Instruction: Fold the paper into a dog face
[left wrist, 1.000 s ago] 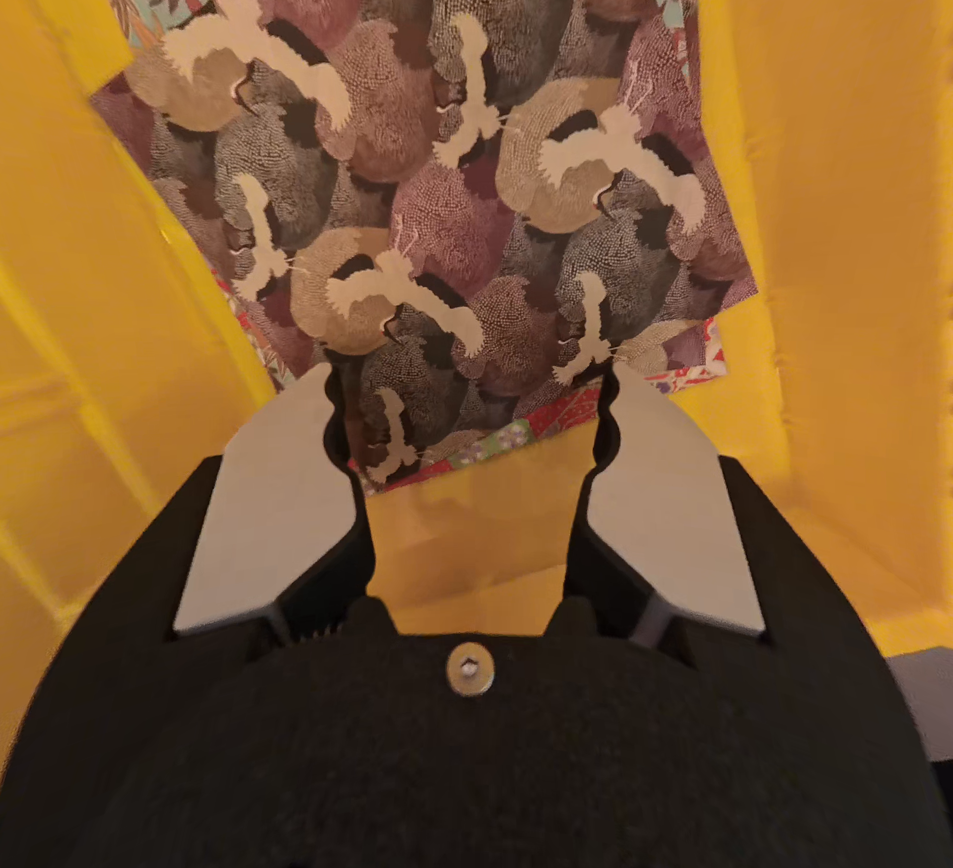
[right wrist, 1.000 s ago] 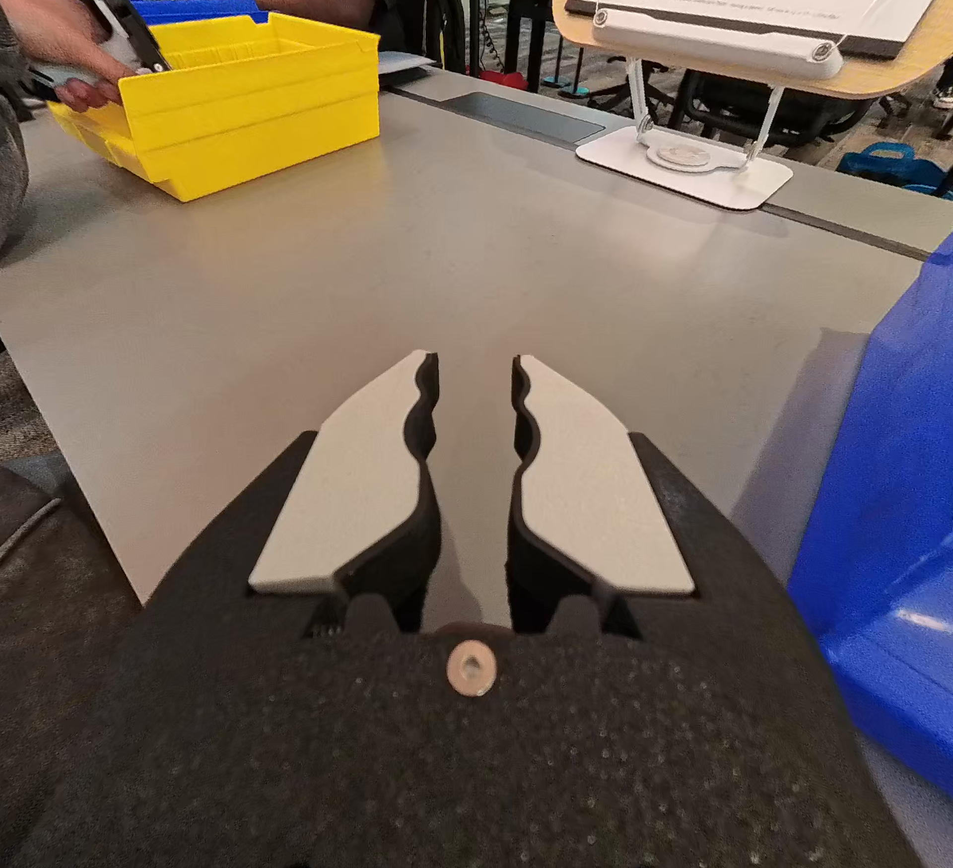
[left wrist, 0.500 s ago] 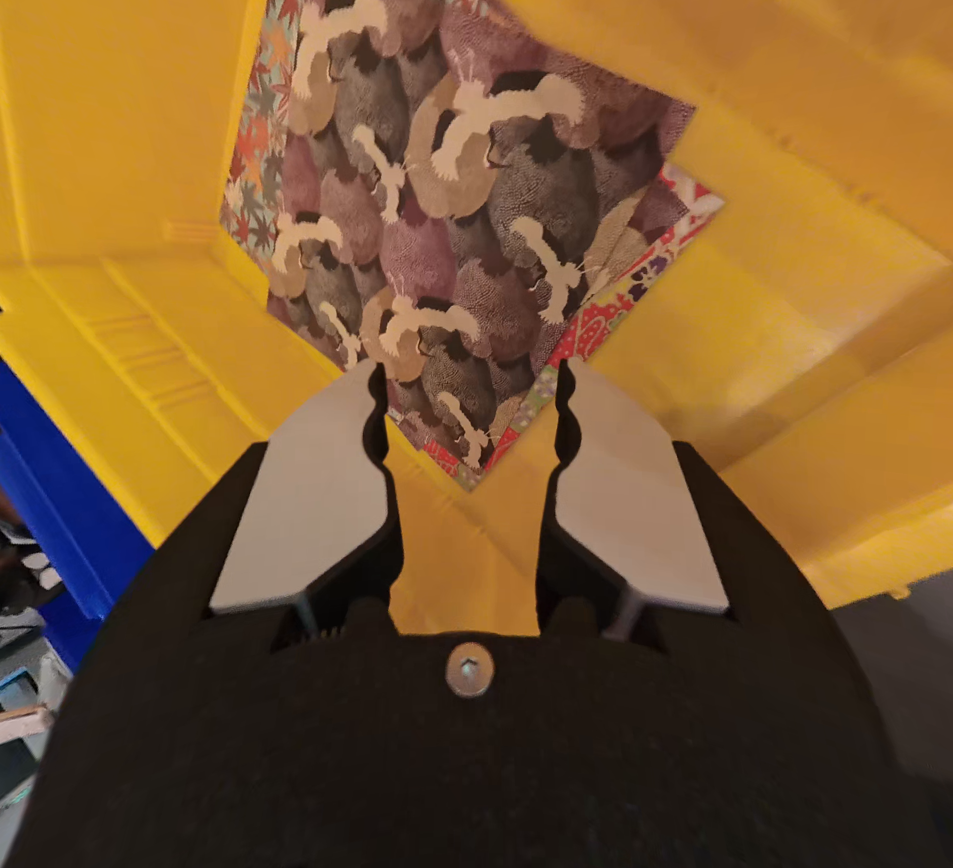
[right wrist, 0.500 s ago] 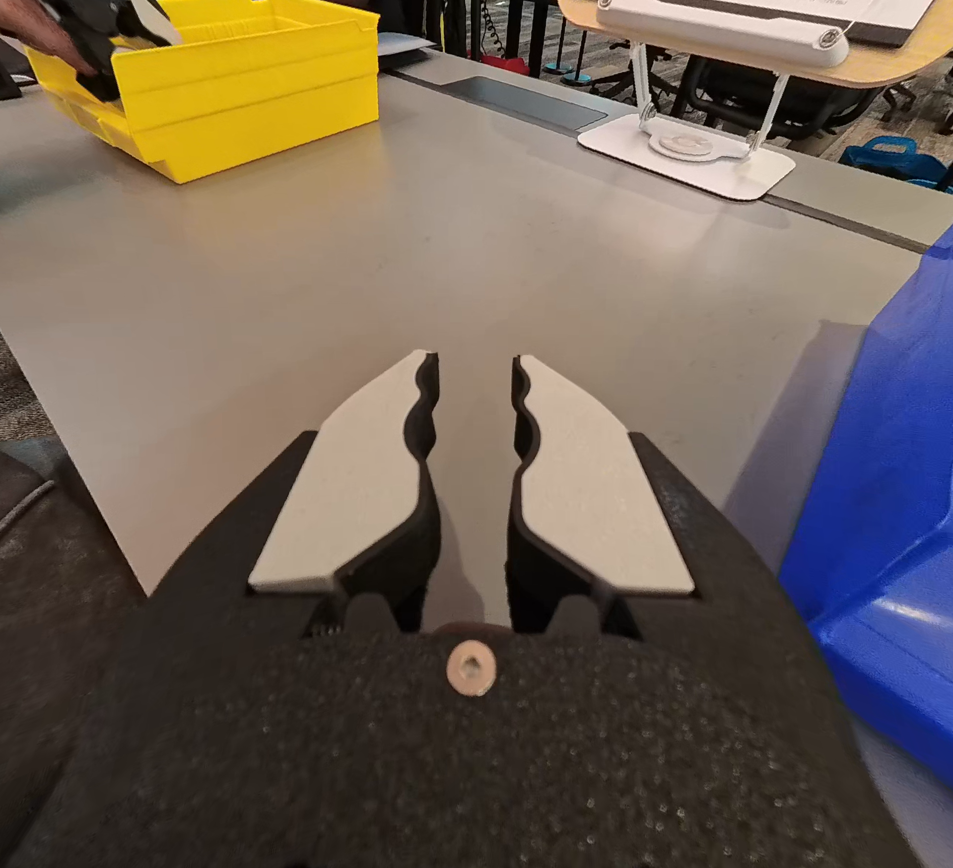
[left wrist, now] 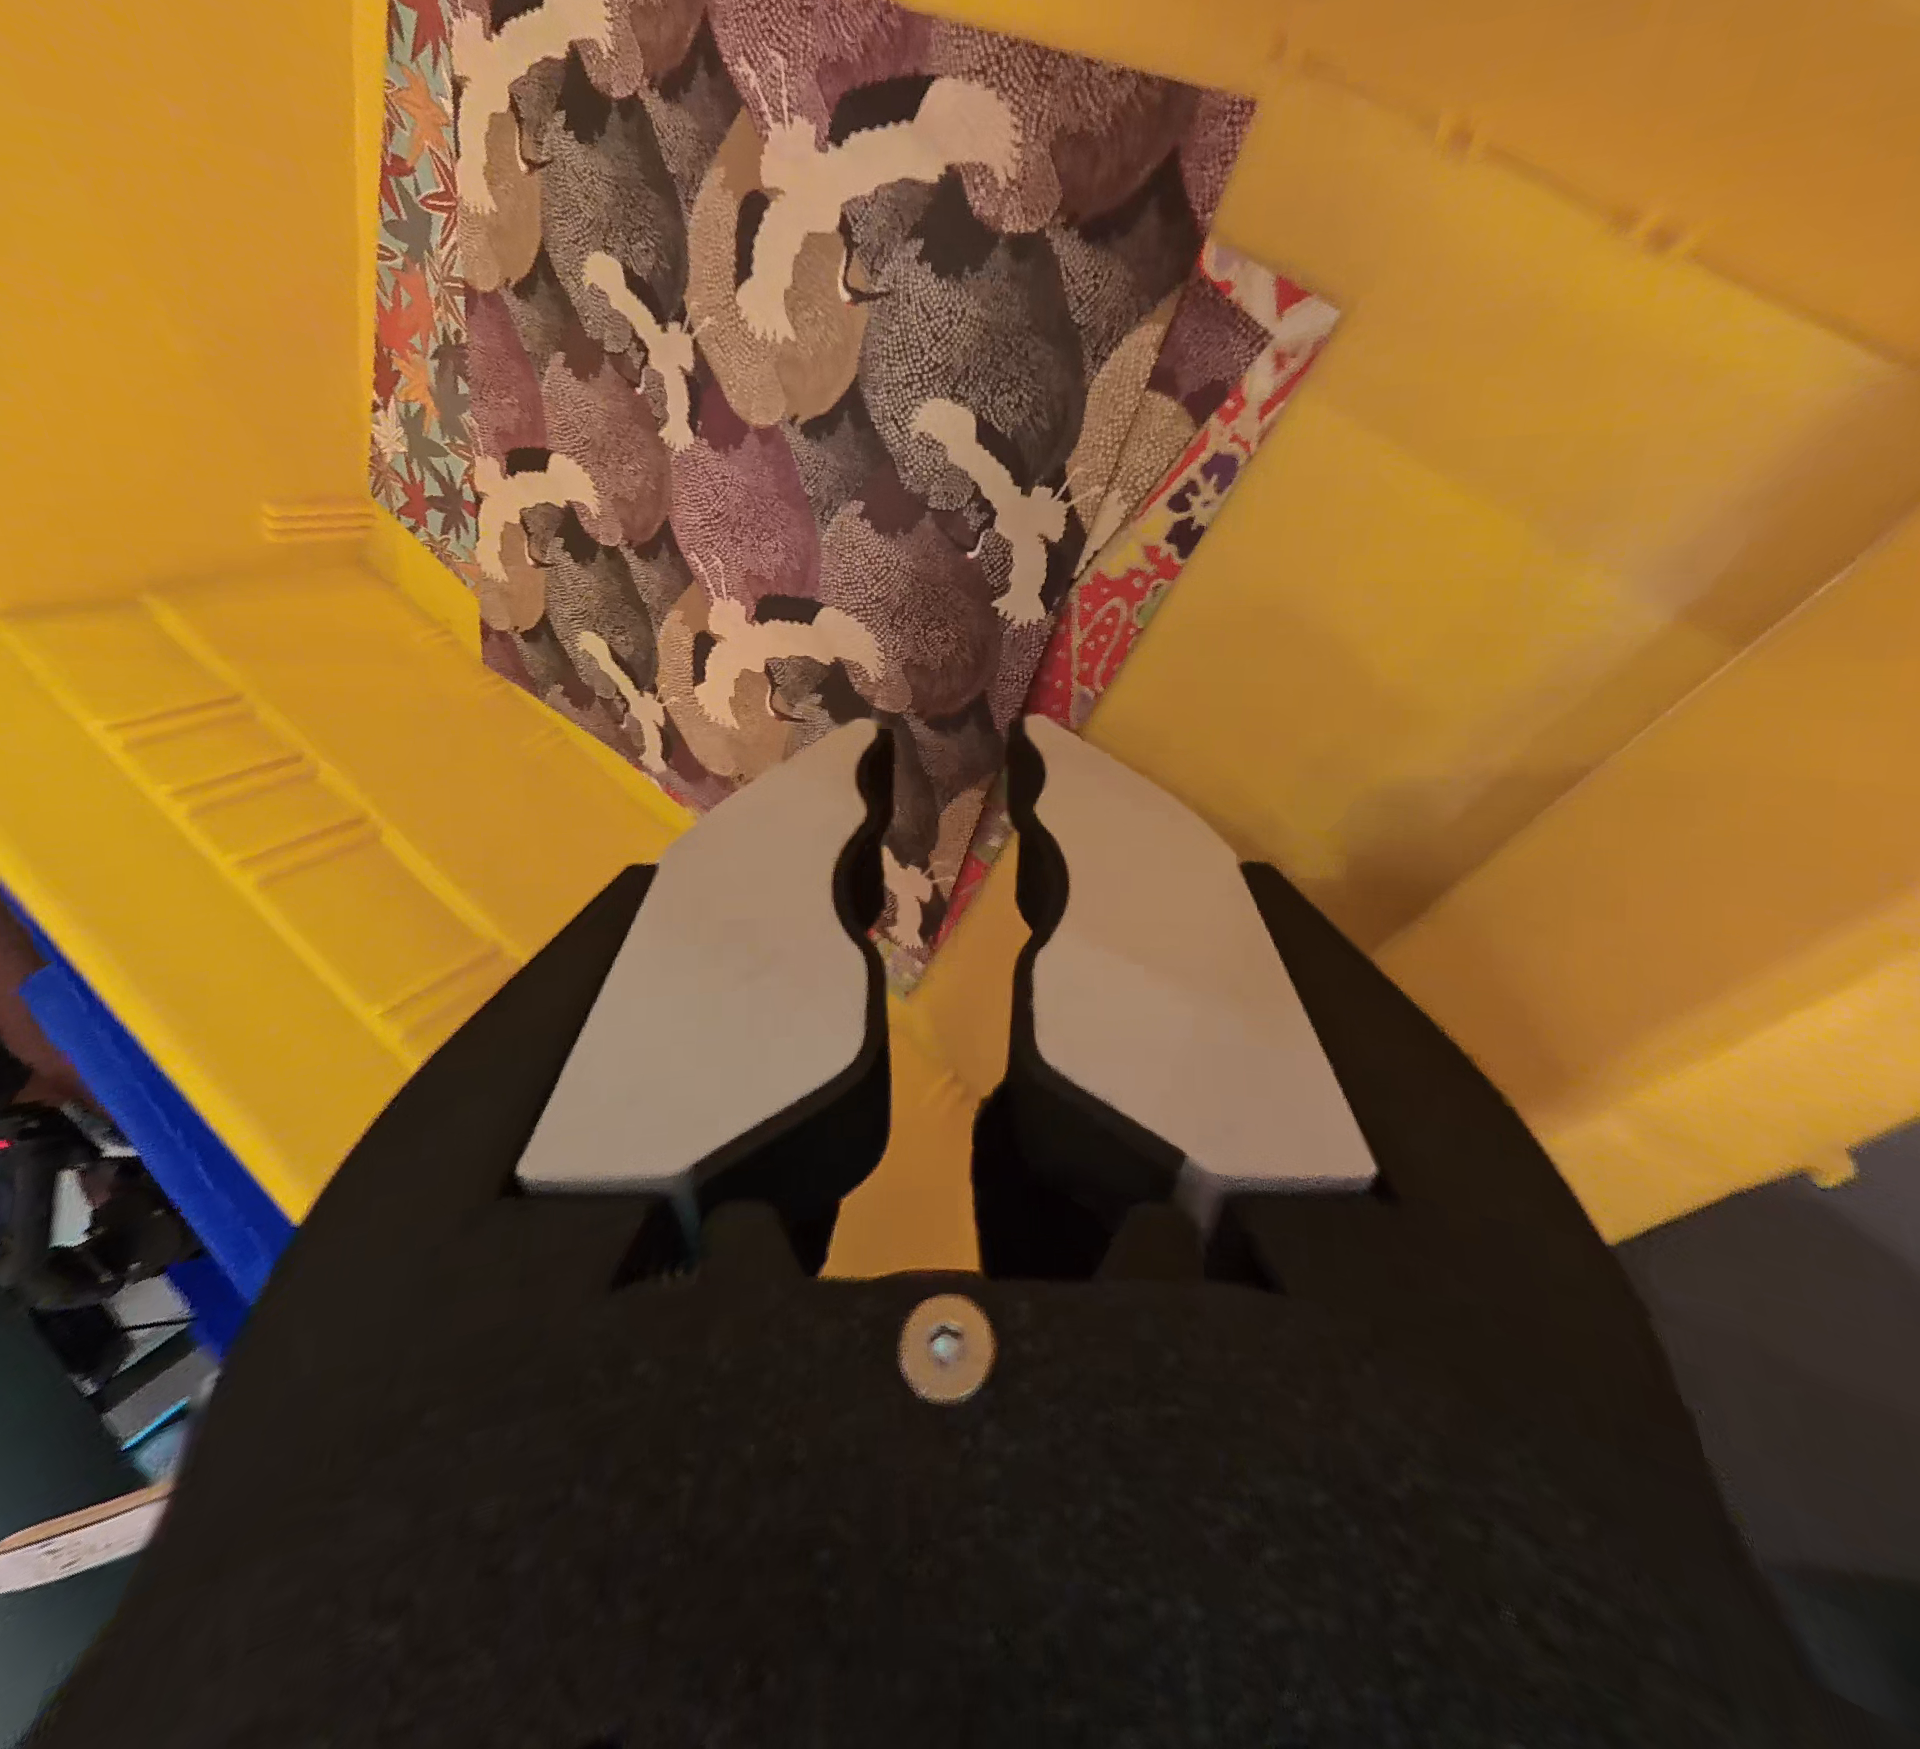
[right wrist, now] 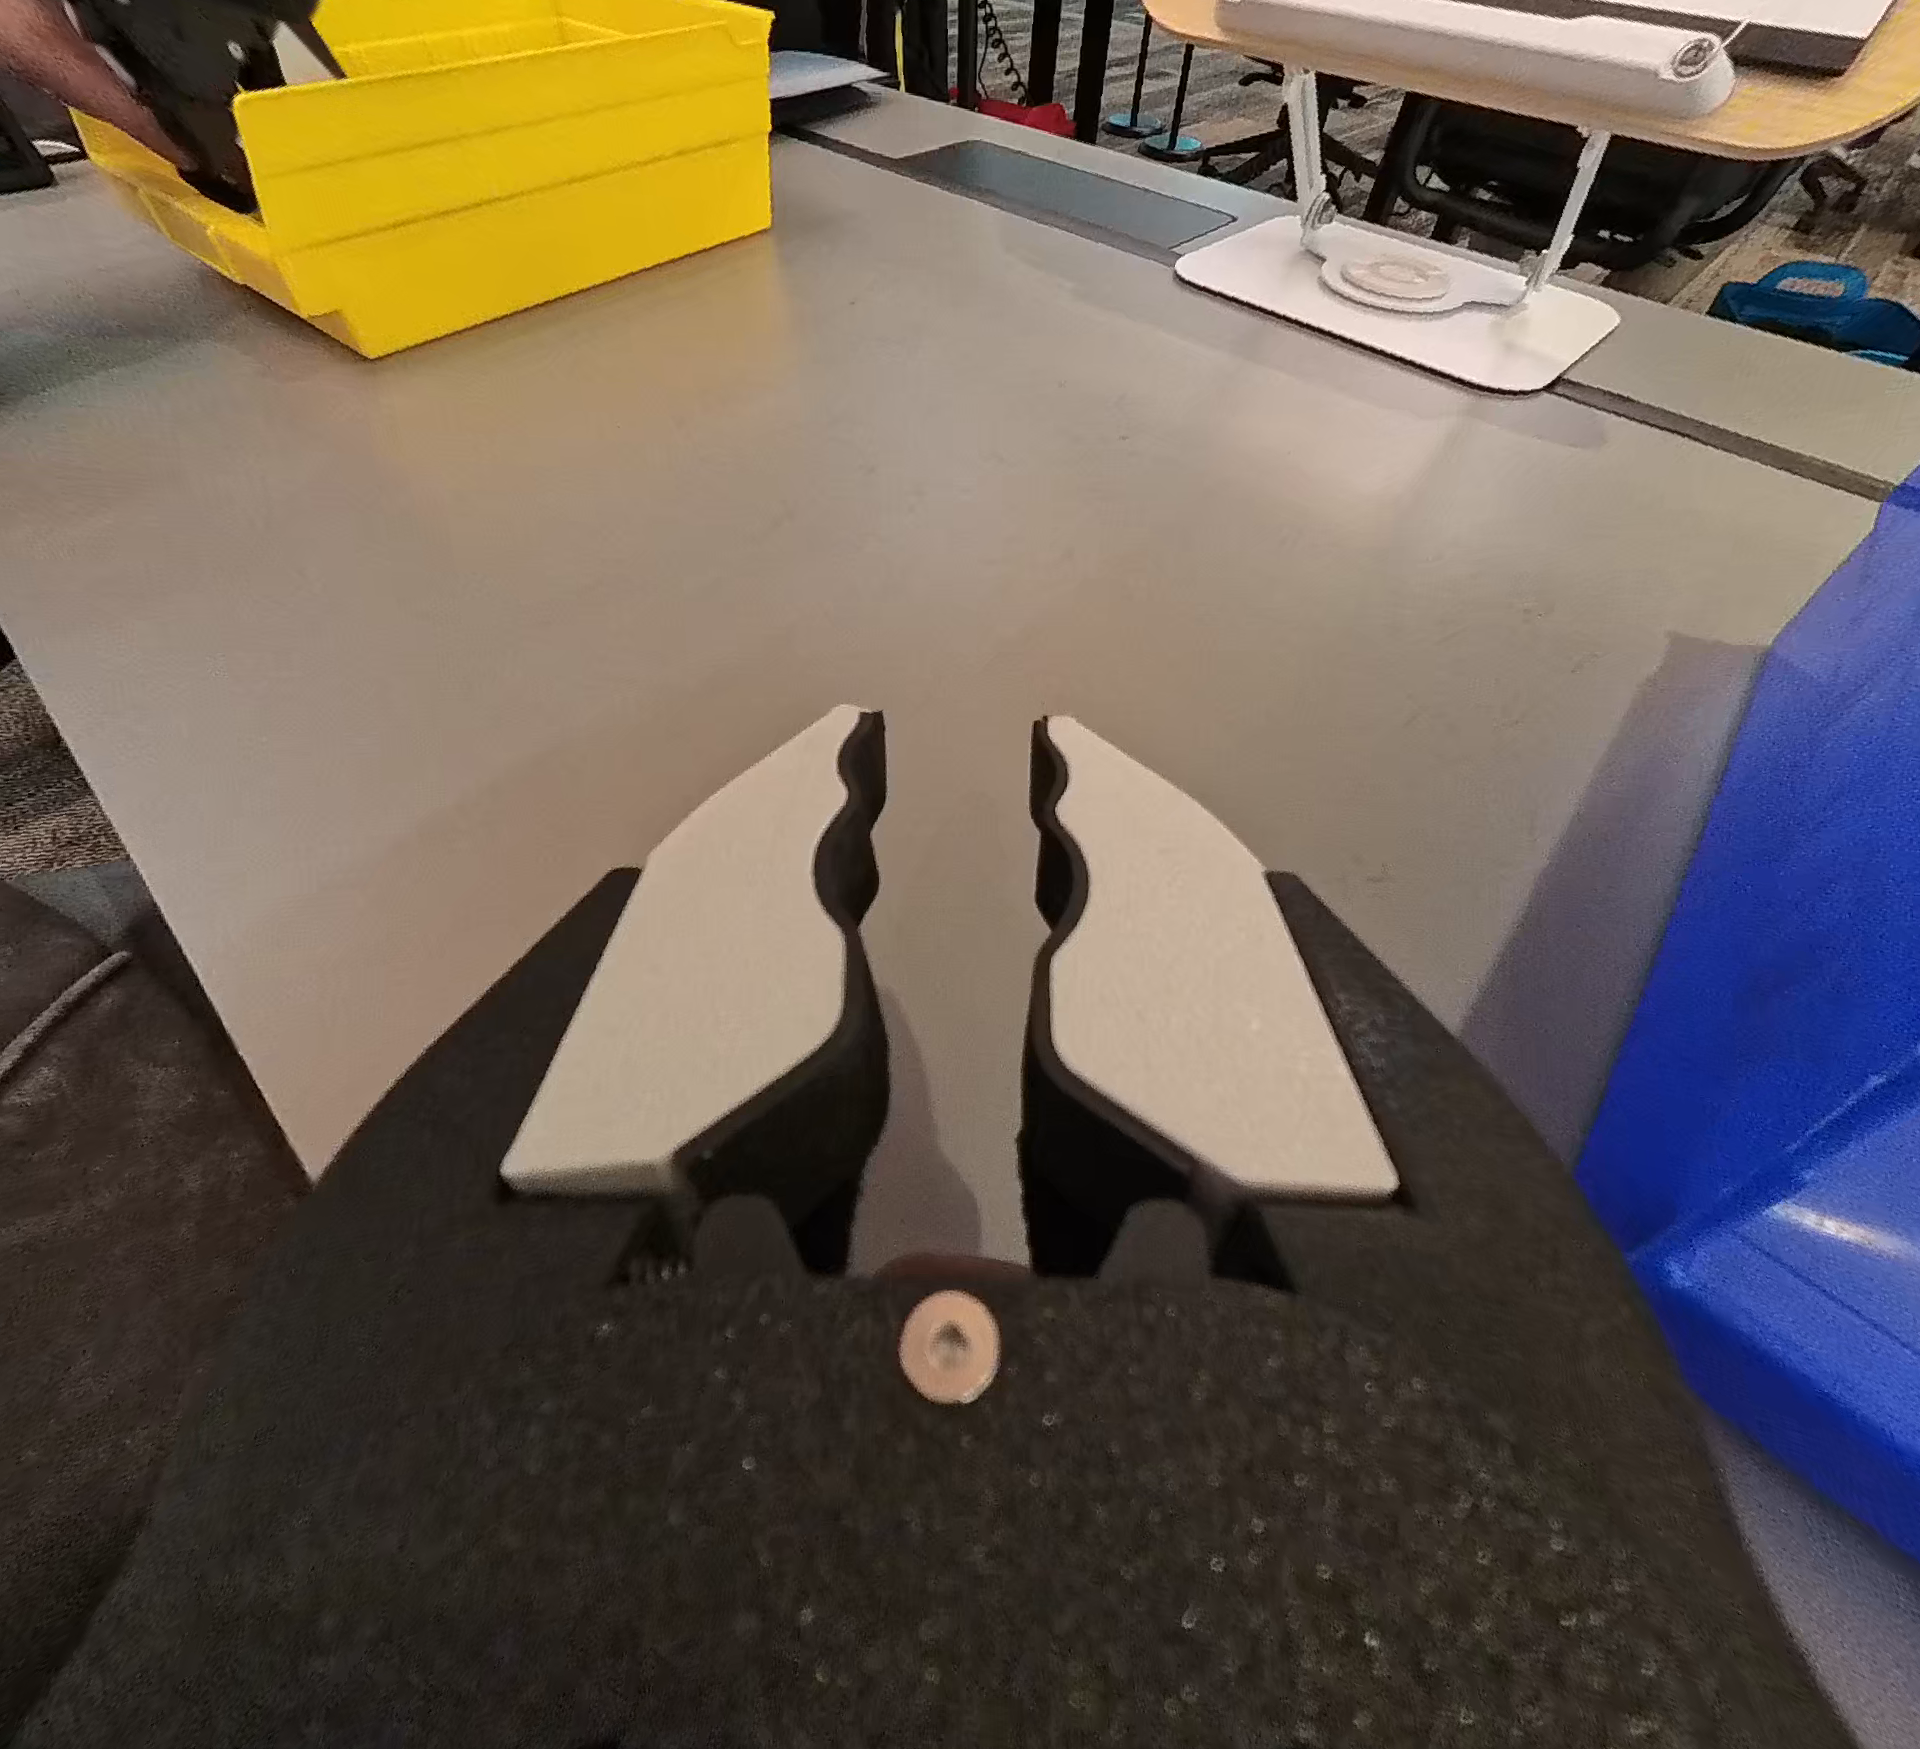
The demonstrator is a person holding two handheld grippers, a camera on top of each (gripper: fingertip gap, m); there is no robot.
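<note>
A wide grey desk [right wrist: 935, 494] fills the right wrist view, with chairs and other desks far behind. A yellow bin [right wrist: 499, 151] sits at its far left, a blue bin [right wrist: 1787, 1024] at the near right, and a white stand [right wrist: 1392, 297] holding a board at the far right. Only the left wrist view looks inside the yellow bin [left wrist: 1507, 556], where the paper [left wrist: 831, 369], patterned with pale cranes on purple and grey, tops a stack. The left hand-held gripper [left wrist: 951, 754] hangs over its near corner, fingers narrowly apart. The right hand-held gripper [right wrist: 956, 733] is above bare desk, fingers apart.
</note>
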